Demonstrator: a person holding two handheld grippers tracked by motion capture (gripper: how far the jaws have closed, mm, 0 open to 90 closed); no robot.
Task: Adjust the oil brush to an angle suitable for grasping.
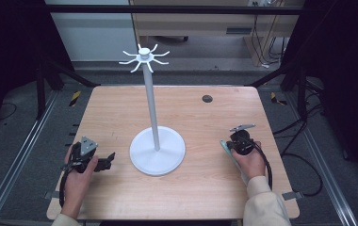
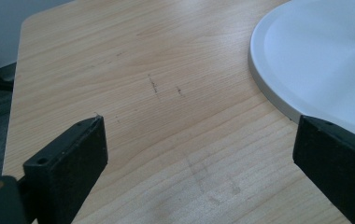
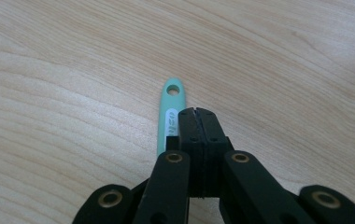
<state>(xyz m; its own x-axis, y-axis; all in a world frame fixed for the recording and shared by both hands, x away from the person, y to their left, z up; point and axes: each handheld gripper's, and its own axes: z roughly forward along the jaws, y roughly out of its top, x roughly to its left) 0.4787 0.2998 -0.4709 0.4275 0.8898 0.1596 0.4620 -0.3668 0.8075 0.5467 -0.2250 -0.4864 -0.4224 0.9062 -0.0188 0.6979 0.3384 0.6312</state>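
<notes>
High view: the right claw sits right of the white round-based hook stand, over a mint-green plastic handle; the left claw waits opposite.

Left gripper view: jaws wide apart over bare wooden bench.

Right gripper view: jaws pressed shut; whether they pinch the handle, which runs straight ahead, I cannot tell.

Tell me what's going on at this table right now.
A person holds a tool in each hand at a wooden table. The right tool has its jaws shut beside a mint-green handle lying on the table; whether it grips the handle is unclear. The left tool rests open near the round base of a white hook stand in the middle.
</notes>
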